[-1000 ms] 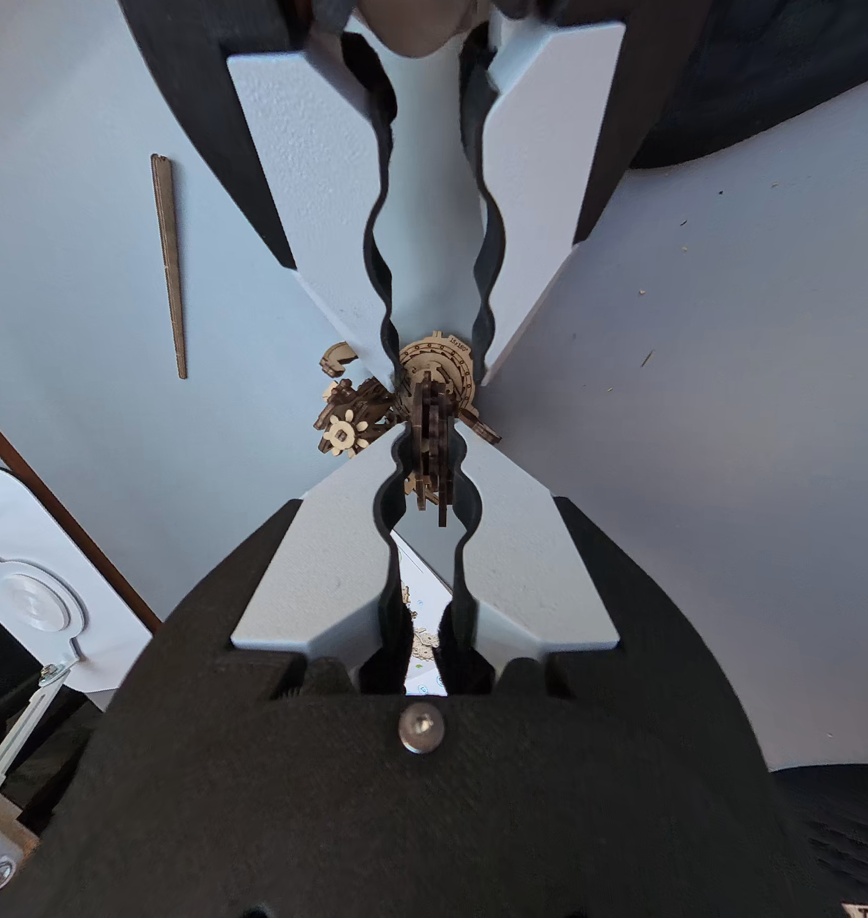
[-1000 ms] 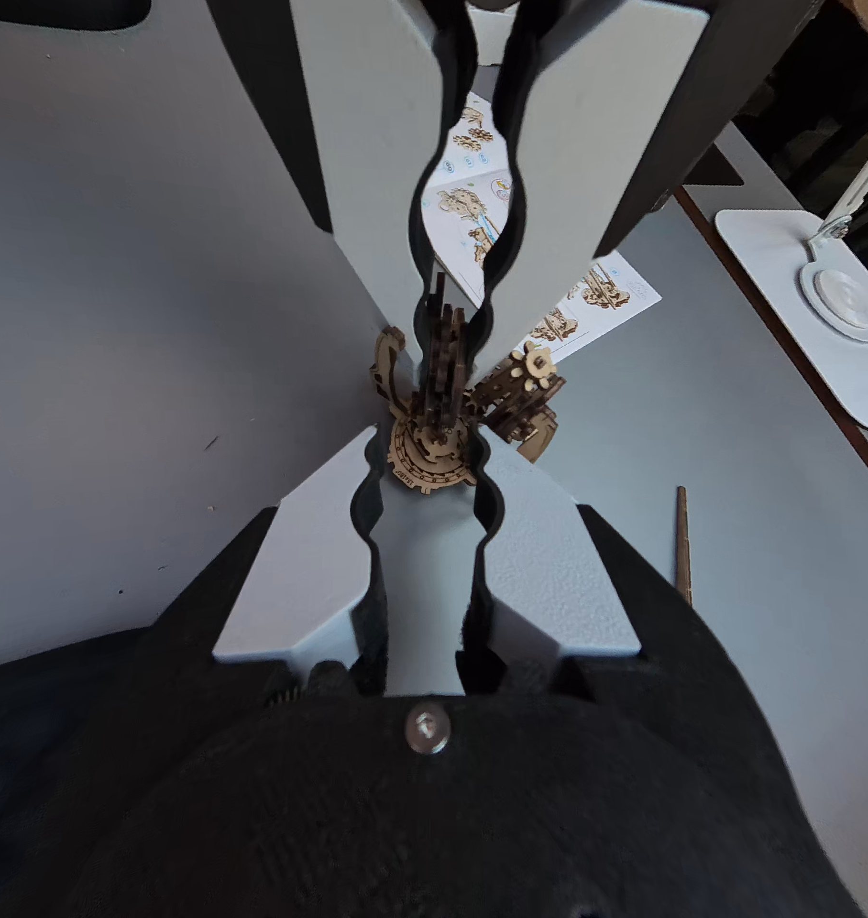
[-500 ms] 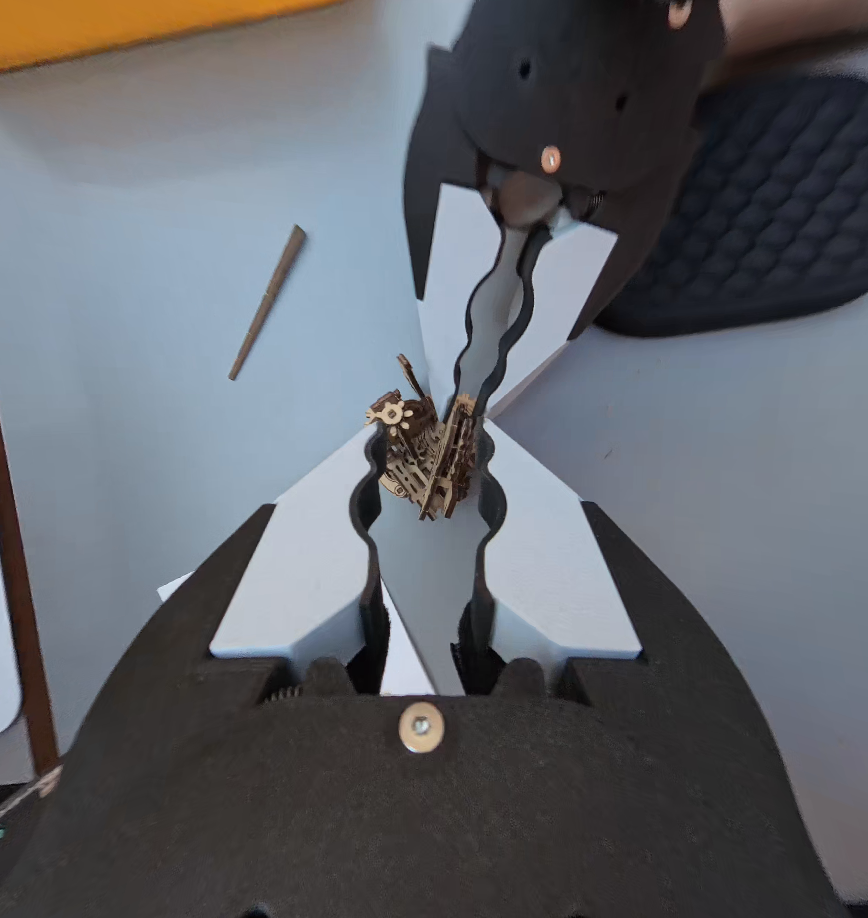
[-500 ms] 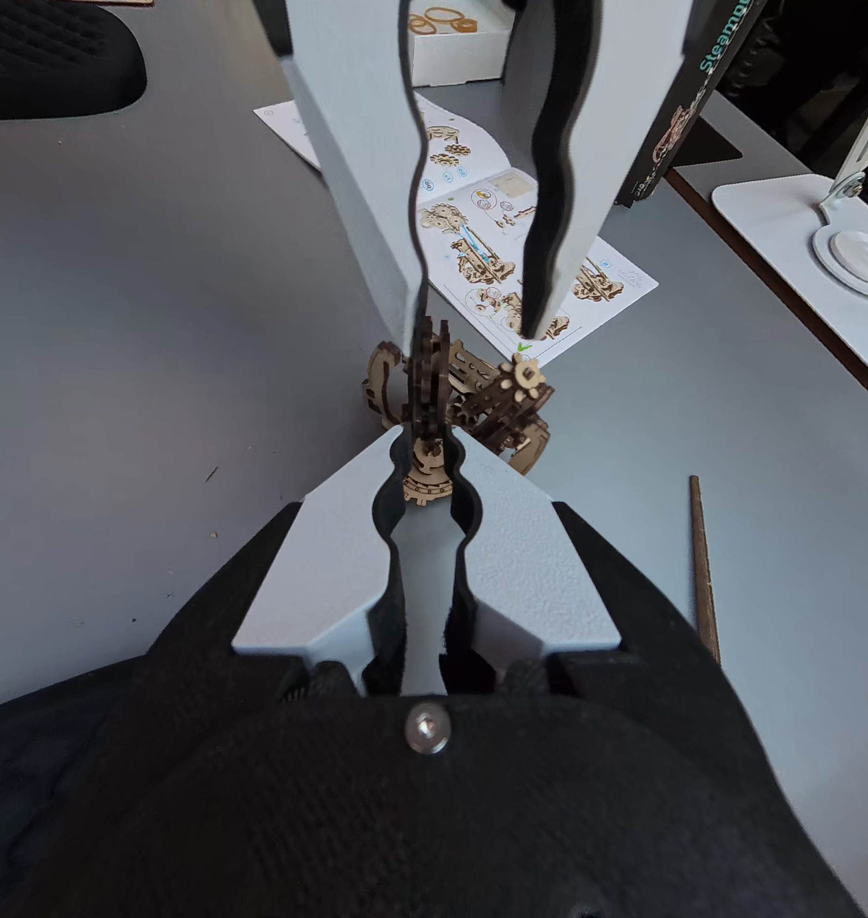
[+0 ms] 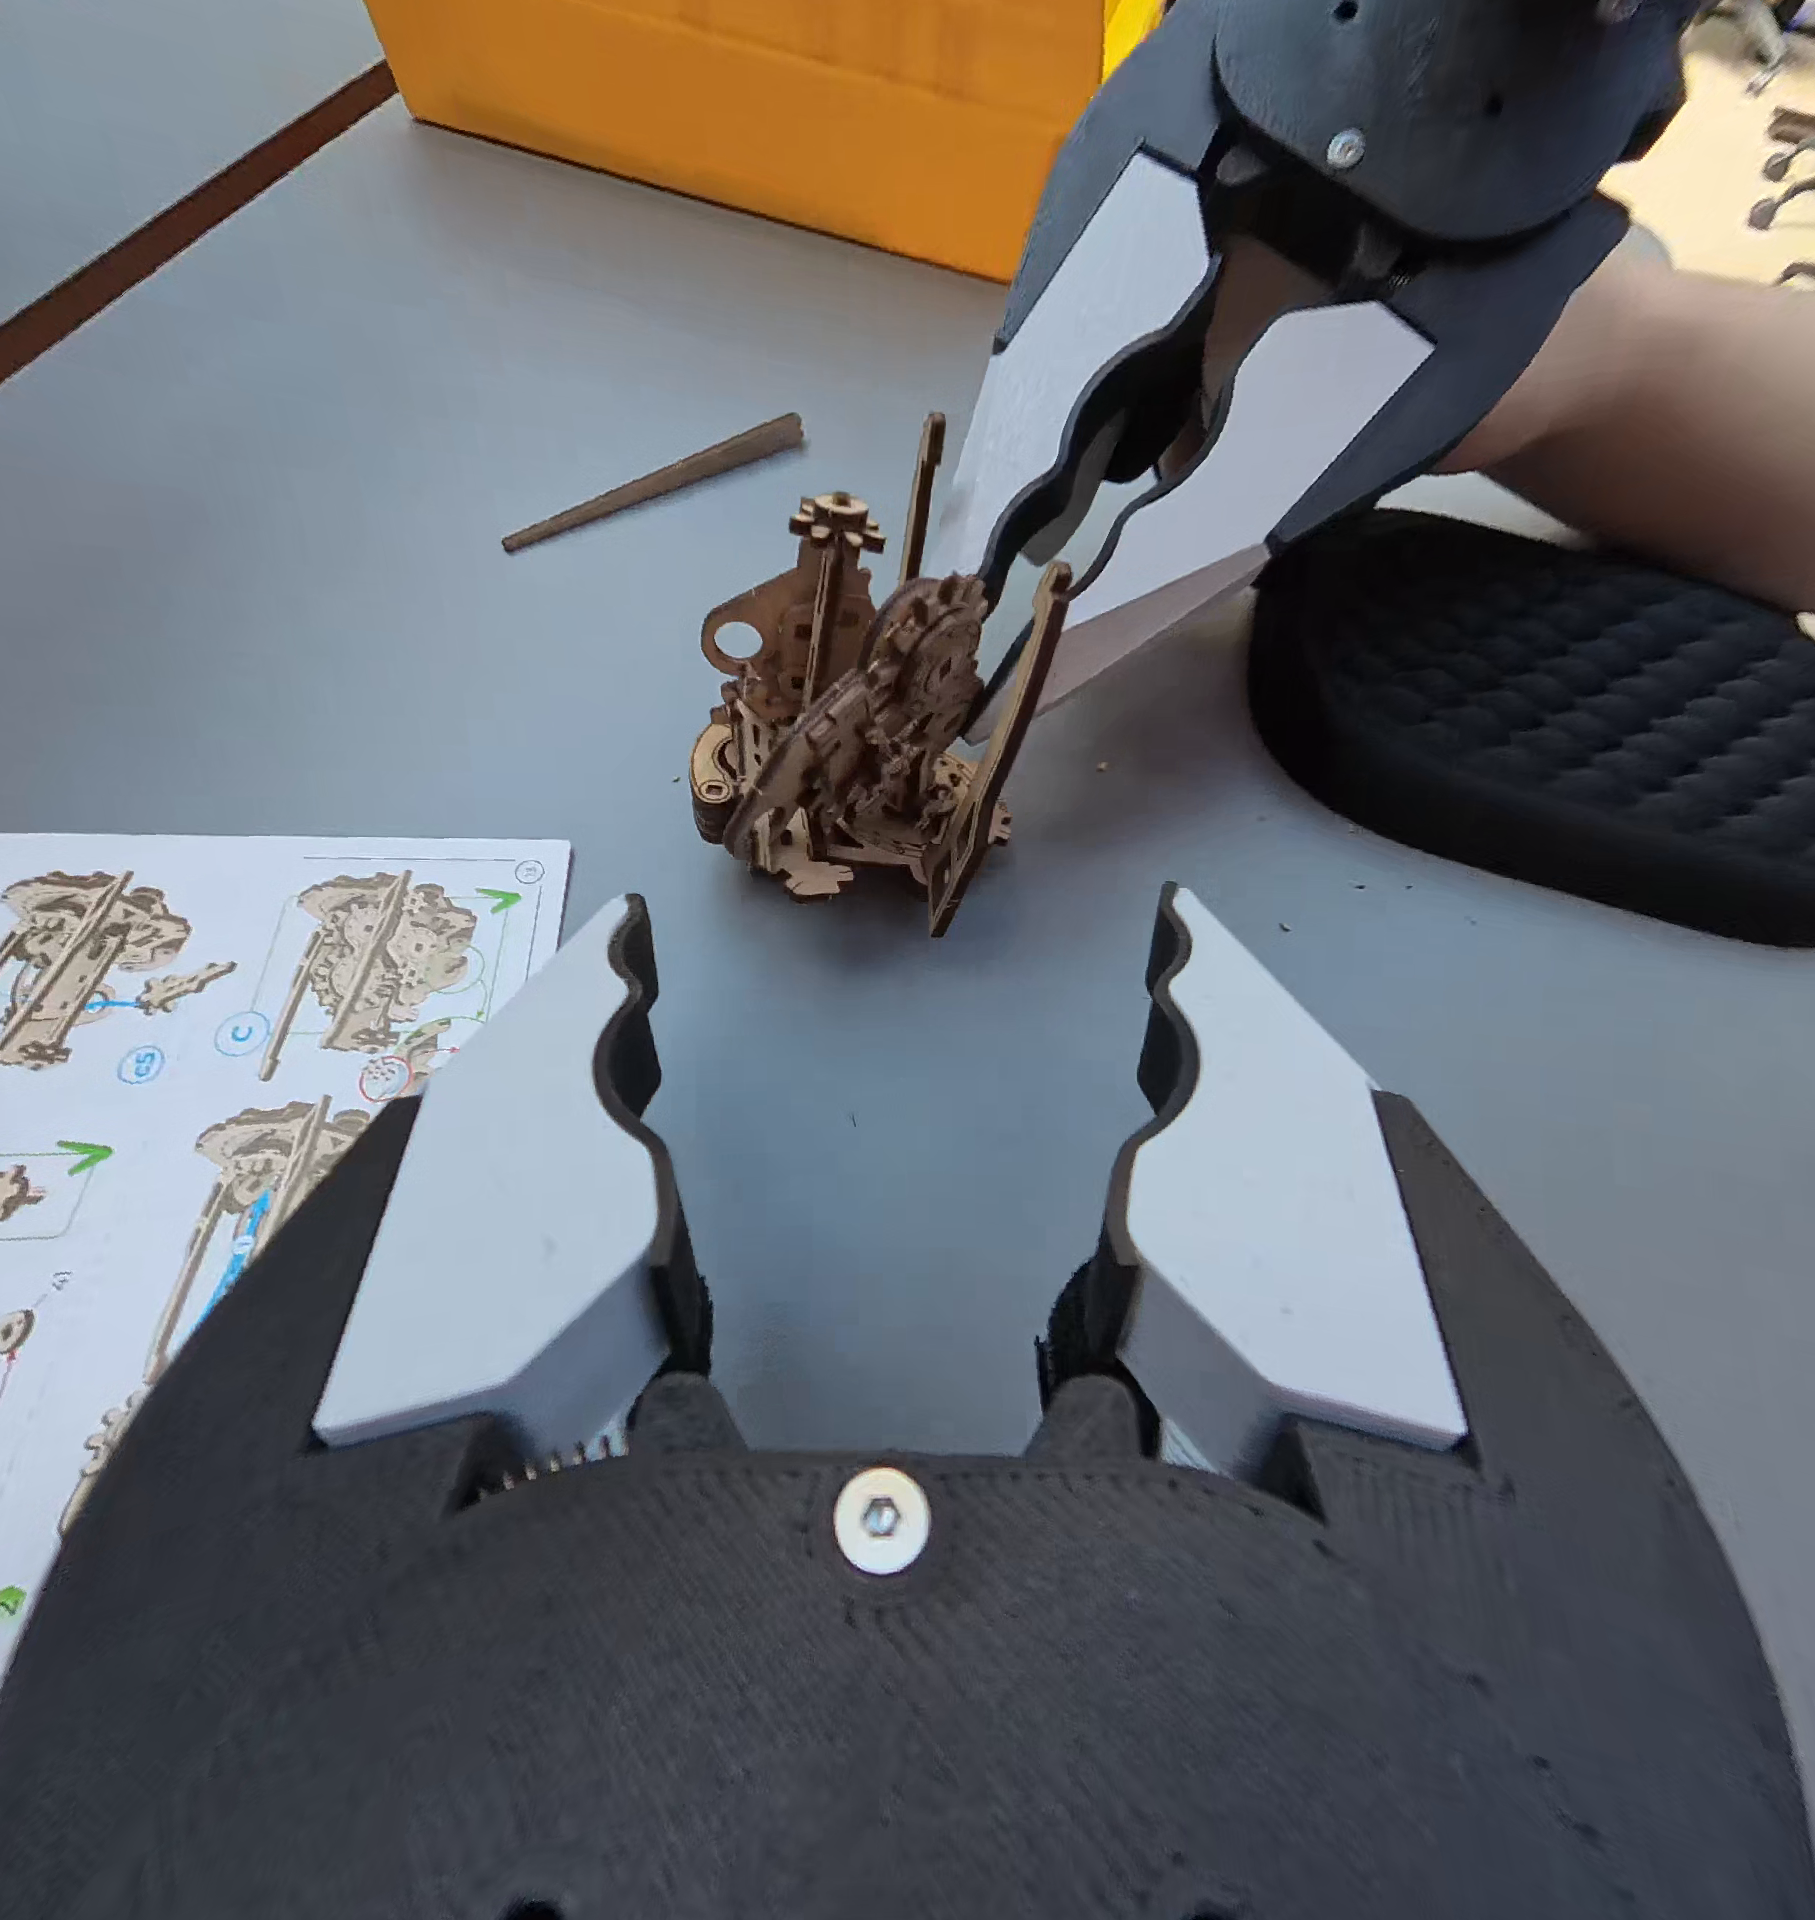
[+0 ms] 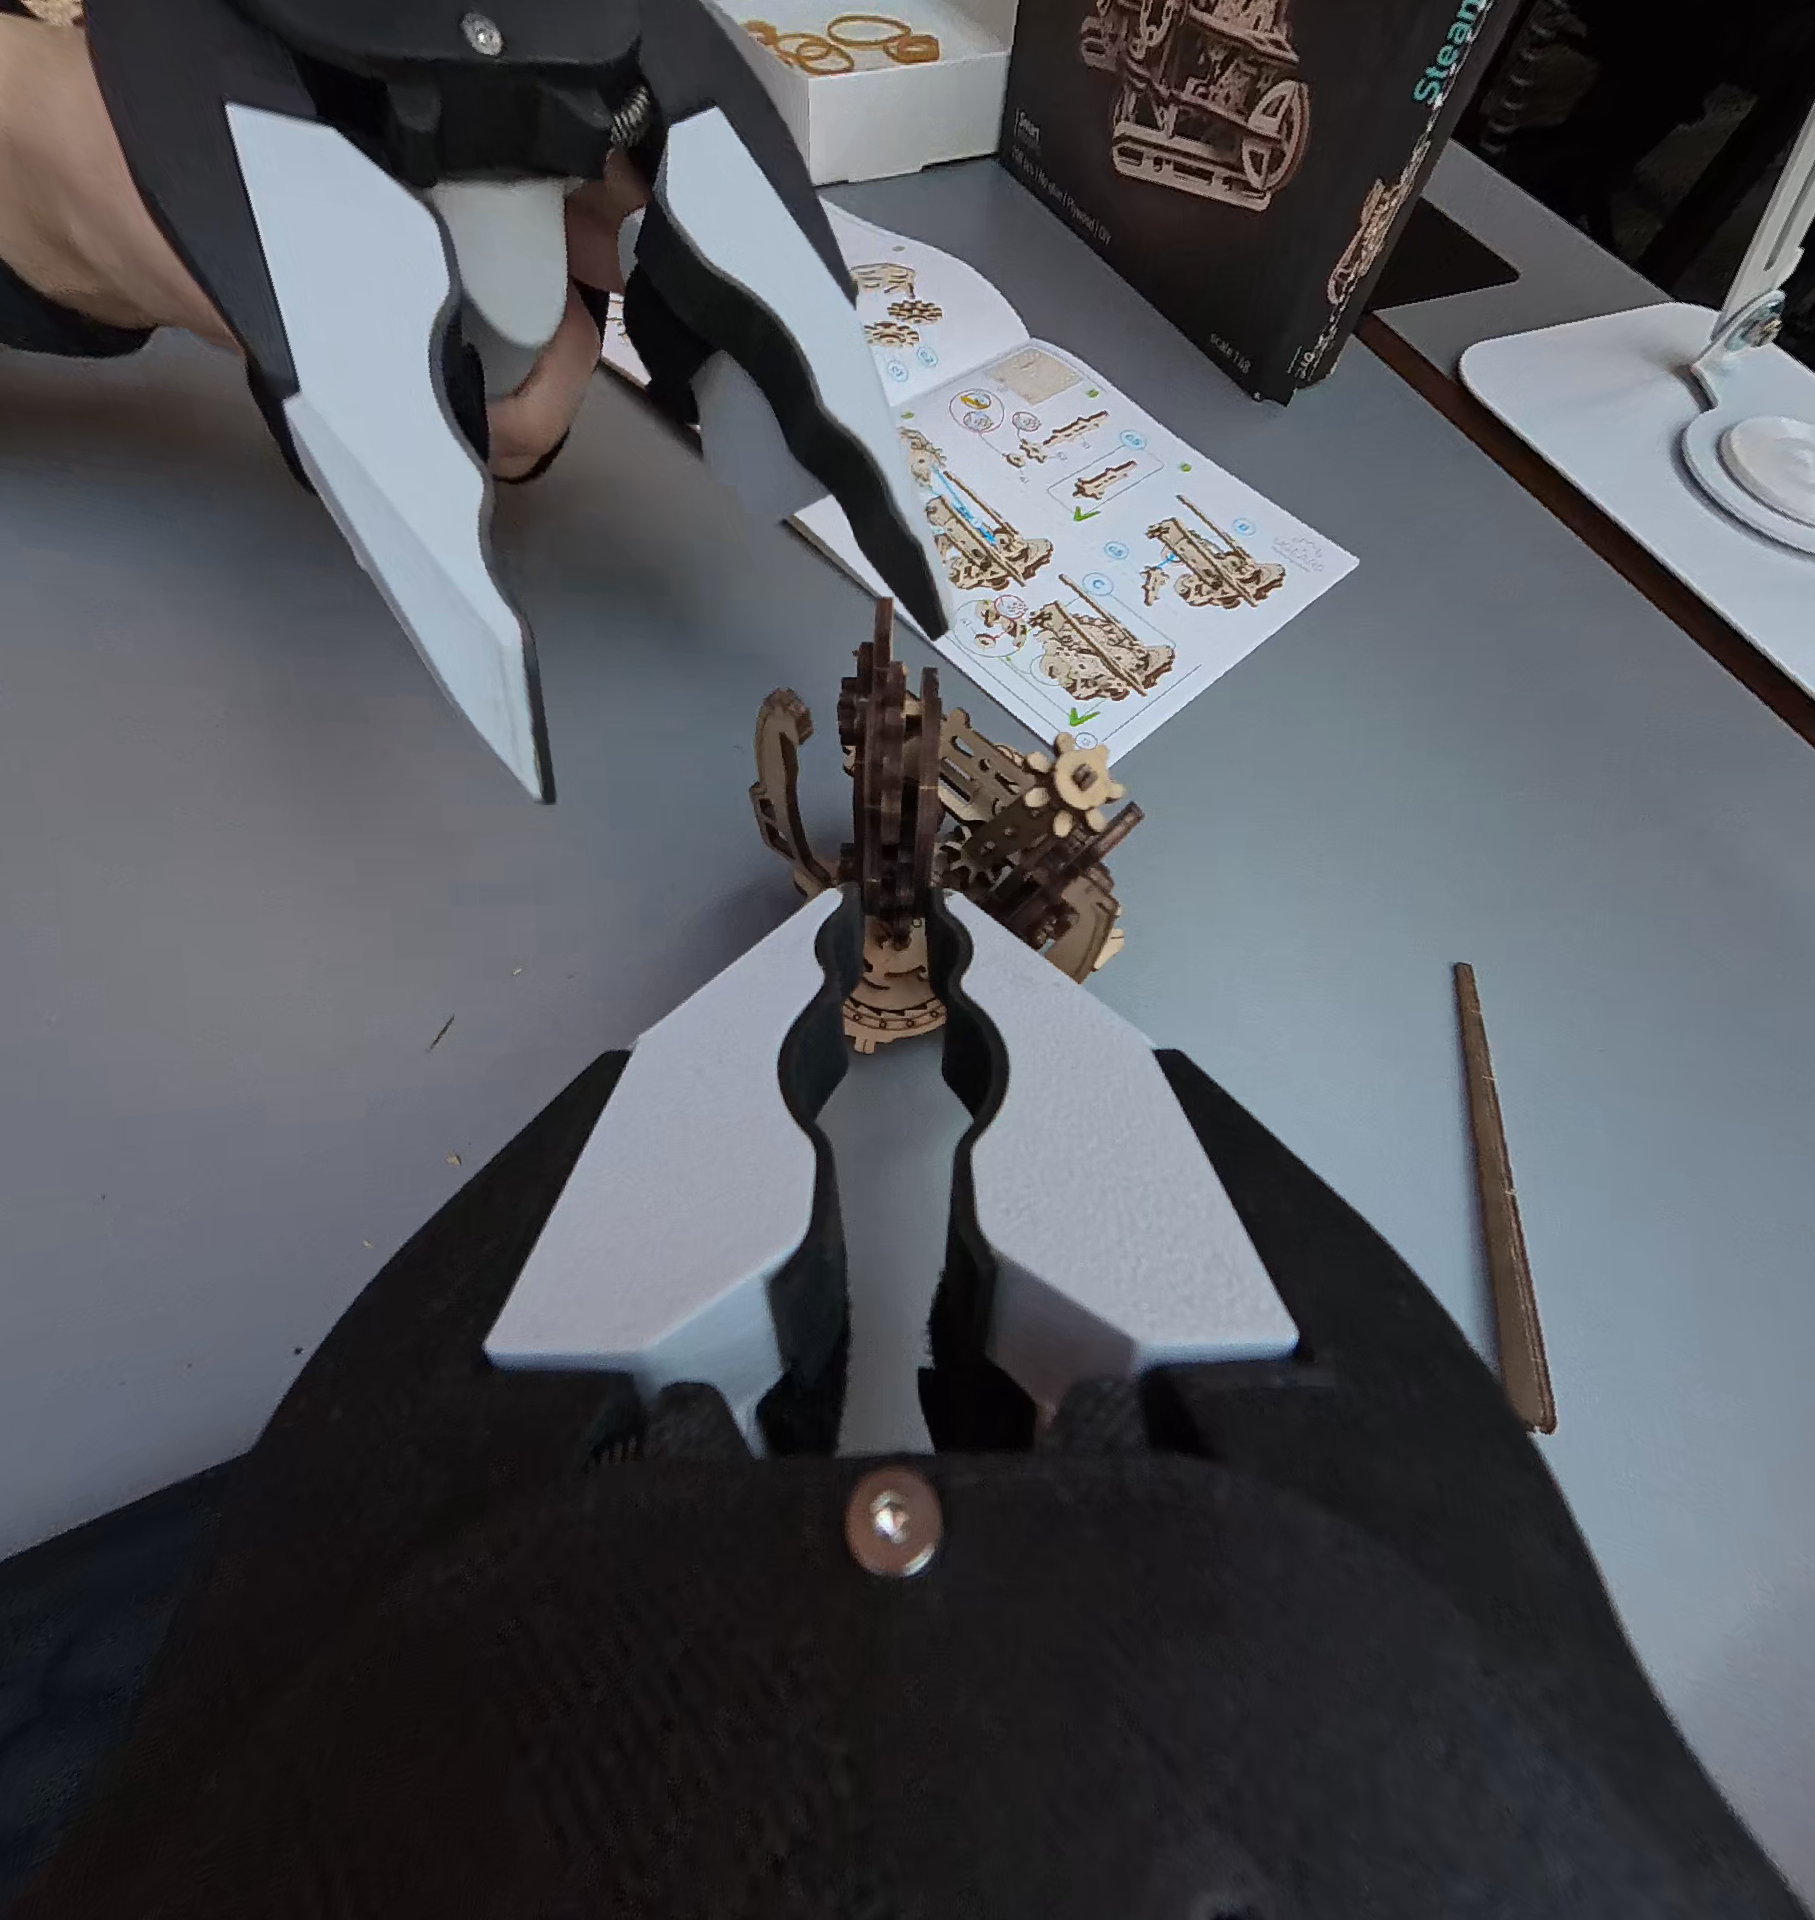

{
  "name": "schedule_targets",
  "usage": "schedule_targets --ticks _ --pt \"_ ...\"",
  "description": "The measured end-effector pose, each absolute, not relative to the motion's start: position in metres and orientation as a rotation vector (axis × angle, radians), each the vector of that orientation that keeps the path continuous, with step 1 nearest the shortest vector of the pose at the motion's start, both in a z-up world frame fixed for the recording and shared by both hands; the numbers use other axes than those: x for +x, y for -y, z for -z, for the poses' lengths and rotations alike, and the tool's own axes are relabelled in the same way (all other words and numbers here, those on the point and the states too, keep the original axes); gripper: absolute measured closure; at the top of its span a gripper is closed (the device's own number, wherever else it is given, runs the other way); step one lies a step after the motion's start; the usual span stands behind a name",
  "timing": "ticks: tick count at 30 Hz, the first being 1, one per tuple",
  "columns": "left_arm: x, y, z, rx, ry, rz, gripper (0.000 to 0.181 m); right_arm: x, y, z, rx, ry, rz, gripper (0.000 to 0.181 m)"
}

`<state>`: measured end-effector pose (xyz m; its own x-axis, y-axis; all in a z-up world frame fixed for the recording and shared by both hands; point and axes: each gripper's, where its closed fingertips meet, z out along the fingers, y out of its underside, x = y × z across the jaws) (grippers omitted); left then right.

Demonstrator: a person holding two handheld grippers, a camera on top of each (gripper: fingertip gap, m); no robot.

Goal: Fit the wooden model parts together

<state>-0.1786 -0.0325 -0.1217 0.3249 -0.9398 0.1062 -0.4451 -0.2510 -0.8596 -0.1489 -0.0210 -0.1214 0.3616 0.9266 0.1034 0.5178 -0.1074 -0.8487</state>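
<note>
The small wooden gear model (image 5: 841, 717) stands on the grey table, tilted, with cogs and thin upright struts. My right gripper (image 6: 892, 914) is shut on its stack of dark gears (image 6: 887, 769); in the left wrist view it (image 5: 1017, 613) reaches in from the upper right. My left gripper (image 5: 898, 914) is wide open and empty, a short way back from the model. In the right wrist view it (image 6: 737, 707) hovers above and left of the model. A loose tapered wooden stick (image 5: 654, 483) lies on the table and also shows in the right wrist view (image 6: 1500, 1195).
An instruction sheet (image 5: 207, 1039) lies at my left, also seen beyond the model (image 6: 1090, 540). A yellow box (image 5: 757, 104) stands behind. A black padded mat (image 5: 1557, 727) lies right. A dark kit box (image 6: 1246, 177), a white box of rubber bands (image 6: 861, 94) and a white stand base (image 6: 1661, 468) sit farther off. Tip to tip, the grippers are about 4 cm apart. About 30 cm separates my left fingertips from the white stand base (image 6: 1661, 468).
My left gripper has opened, let go of the model and pulled back from it. My right gripper keeps its hold, and the model now stands on the table.
</note>
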Motion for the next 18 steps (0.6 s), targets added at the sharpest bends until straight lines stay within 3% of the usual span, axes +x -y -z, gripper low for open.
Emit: schedule_targets --ticks 7,18 --pt "-0.162 0.025 0.134 -1.815 -1.225 0.768 0.114 -0.147 0.02 0.121 -1.785 1.236 -0.605 0.171" --pt "-0.157 0.037 0.134 -1.858 -1.161 0.773 0.119 -0.143 0.025 0.12 -1.857 1.083 -0.786 0.171"
